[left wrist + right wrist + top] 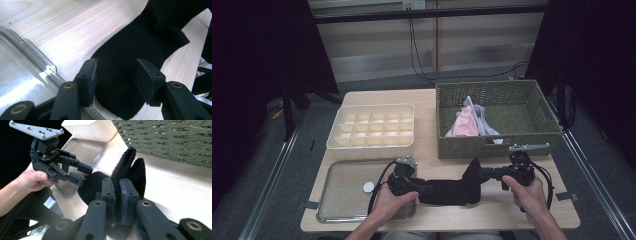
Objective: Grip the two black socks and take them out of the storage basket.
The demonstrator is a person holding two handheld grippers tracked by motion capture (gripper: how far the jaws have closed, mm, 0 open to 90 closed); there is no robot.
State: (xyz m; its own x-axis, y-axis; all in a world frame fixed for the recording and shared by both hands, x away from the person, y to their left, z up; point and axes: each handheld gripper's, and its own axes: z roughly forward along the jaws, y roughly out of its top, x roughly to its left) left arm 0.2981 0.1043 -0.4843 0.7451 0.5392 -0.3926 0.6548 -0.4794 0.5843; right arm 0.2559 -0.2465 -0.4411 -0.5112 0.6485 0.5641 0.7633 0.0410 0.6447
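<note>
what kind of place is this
Probably a lab recording station, not a home: a small wooden table ringed by black curtains, cables trailing down the back wall, and a hand-held claw rig.

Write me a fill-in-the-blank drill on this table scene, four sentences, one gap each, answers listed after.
1. The right gripper is shut on one end of the ____ sock.
2. The left gripper is ____, its jaws on either side of the sock's other end.
3. The pink cloth lies in the green woven ____.
4. The small white disc lies on the metal ____.

Missing words: black; open; basket; tray
</note>
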